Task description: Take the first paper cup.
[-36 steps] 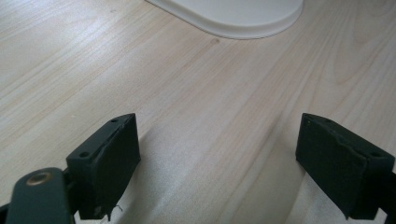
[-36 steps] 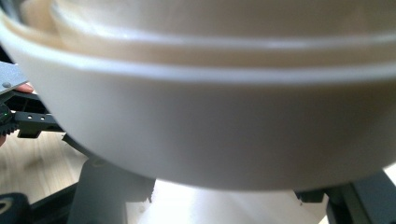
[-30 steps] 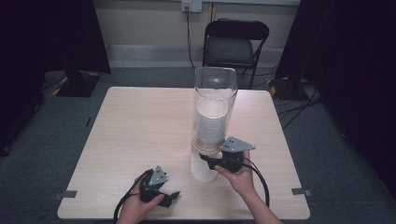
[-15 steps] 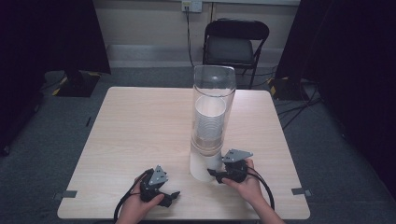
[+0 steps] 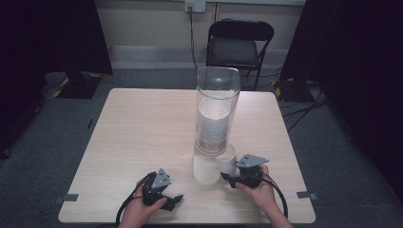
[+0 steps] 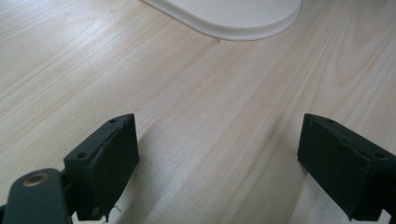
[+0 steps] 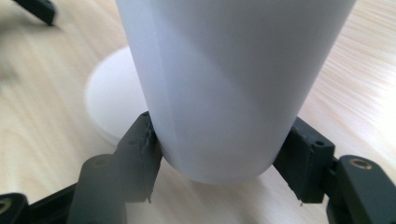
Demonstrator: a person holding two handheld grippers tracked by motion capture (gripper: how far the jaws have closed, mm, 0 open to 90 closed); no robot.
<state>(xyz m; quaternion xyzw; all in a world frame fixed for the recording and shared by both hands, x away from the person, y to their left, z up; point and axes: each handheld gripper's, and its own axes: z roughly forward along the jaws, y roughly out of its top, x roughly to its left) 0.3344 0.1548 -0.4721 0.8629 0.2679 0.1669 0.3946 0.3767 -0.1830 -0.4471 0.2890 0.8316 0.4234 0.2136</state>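
Note:
A tall clear tube (image 5: 217,95) stands on a white base (image 5: 204,167) mid-table, with a stack of white cups (image 5: 213,126) inside. My right gripper (image 5: 228,174) is shut on one white cup (image 5: 228,160) just right of the base. In the right gripper view the pads press both sides of the cup (image 7: 233,84) near its bottom, where my right gripper (image 7: 219,161) holds it just above the wood. My left gripper (image 5: 174,199) rests by the near edge. In the left gripper view its jaws (image 6: 217,163) stand wide apart with bare table between them.
The white base (image 6: 238,18) lies just ahead of the left gripper, and its round foot (image 7: 109,102) shows behind the held cup. A black folding chair (image 5: 240,45) stands beyond the light wood table (image 5: 138,128), with cables on the floor at right.
My right gripper has come down and toward the near edge with the white cup, away from the foot of the tube. The left gripper has stayed where it was.

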